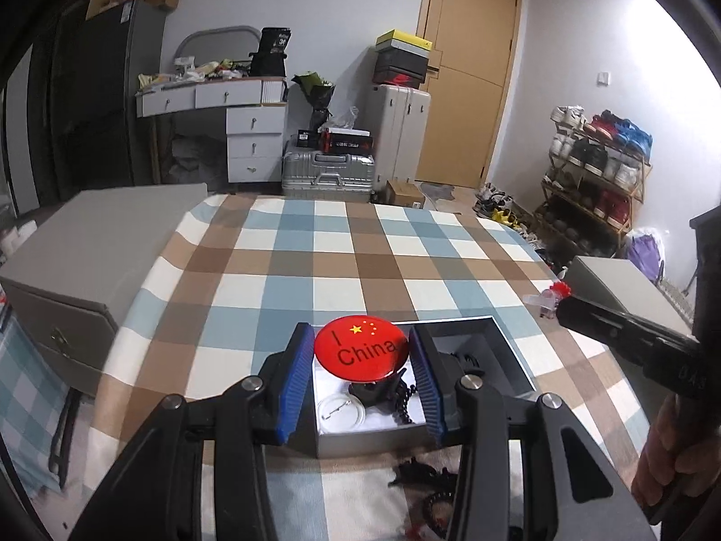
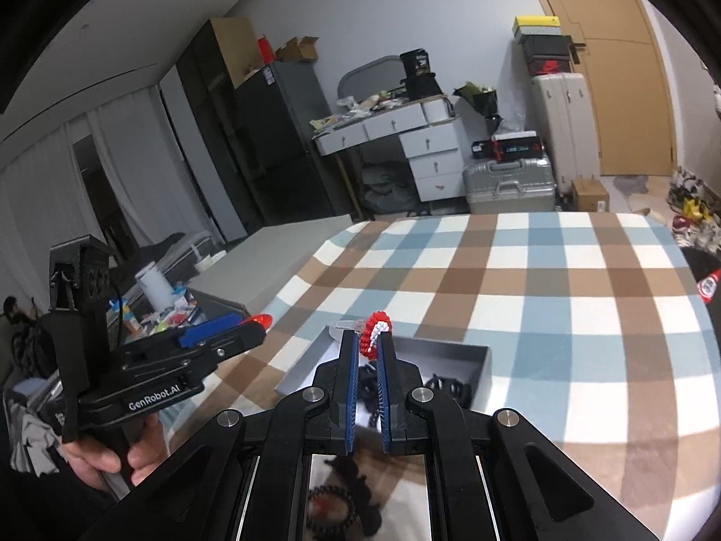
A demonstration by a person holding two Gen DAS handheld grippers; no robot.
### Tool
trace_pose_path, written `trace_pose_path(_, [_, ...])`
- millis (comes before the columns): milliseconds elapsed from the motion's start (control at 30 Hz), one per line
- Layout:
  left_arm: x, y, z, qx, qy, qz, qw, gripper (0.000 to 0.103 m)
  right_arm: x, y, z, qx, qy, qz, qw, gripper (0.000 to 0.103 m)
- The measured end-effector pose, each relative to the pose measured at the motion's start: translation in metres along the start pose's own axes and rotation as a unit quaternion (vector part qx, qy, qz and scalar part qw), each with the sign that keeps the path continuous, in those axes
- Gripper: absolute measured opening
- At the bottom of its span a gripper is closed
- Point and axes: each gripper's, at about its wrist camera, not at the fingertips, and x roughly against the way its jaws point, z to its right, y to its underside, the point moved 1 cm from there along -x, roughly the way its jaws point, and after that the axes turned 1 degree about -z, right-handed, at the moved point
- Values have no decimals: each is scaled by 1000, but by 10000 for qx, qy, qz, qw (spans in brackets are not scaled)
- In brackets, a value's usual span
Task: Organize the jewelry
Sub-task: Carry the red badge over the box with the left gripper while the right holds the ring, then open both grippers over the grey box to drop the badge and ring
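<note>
A silver suitcase (image 1: 328, 174) lies beside white drawers (image 1: 250, 143), below a wooden door (image 1: 468, 67).

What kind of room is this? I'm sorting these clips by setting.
Most likely a lived-in bedroom or studio flat: a checked bedspread serves as the work surface, with a shoe rack, stacked suitcases and a cluttered drawer desk along the walls.

right tongs (image 2: 370, 338) clamped on red-white beaded piece (image 2: 375, 331) | above grey box (image 2: 473, 354) | checked cloth (image 2: 563, 297)
</note>
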Motion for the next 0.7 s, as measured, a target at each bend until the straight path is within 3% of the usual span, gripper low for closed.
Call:
trace_pose_path(467, [-49,13,-2,-3,408,-838,9956,37,-66,15,28,-392,-58,-722,9966,7])
trace_pose_path(700, [-57,16,0,-100,516,-946,9941,37,-79,22,35,-461,-4,-885,9950,7])
